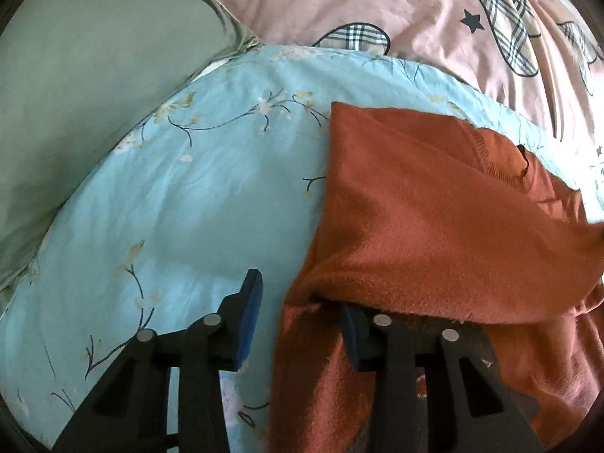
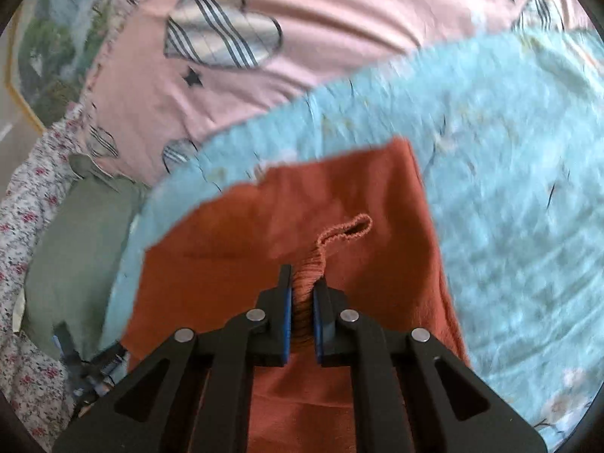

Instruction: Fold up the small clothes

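Right gripper [image 2: 302,283] pinching rust-orange garment [image 2: 287,226], left gripper [image 1: 298,302] spread wide beside it, no legible writing

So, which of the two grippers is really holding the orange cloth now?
The right gripper: it is shut on a bunched strip of the orange cloth. The left gripper is open, one finger under the cloth.
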`<state>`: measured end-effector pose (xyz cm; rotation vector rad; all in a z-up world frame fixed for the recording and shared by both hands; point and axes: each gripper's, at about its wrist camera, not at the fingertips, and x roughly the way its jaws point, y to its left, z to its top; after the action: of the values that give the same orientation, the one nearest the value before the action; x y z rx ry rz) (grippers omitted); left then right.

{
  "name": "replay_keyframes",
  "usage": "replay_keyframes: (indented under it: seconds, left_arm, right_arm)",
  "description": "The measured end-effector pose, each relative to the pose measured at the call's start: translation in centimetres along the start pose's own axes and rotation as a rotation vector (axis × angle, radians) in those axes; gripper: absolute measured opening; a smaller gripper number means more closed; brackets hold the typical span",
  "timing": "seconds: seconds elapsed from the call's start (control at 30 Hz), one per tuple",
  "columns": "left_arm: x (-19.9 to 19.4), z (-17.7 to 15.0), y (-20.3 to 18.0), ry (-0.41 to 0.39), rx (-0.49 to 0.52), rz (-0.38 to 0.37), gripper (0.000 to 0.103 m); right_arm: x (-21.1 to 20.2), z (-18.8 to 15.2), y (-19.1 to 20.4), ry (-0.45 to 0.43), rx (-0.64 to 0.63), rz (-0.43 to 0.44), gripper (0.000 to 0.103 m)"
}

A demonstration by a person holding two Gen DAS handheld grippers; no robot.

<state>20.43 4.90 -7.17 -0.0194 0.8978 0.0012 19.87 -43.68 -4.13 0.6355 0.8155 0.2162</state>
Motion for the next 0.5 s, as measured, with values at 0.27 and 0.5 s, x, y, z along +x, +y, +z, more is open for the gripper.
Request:
replay_keyframes:
  seconds: [0.27, 0.5]
  left_arm:
    - [0.1, -0.5, 1.3, 0.019, -0.044, -0.026, 0.033]
    - [0.4, -0.9, 0.8, 0.023, -0.03, -0.017, 0.033]
  right_arm:
    - [-4.8, 2.1, 2.8, -0.217, -0.093, 0.102, 0.01]
    - [2.2, -1.0, -1.7, 0.047, -0.057, -0.158, 0.012]
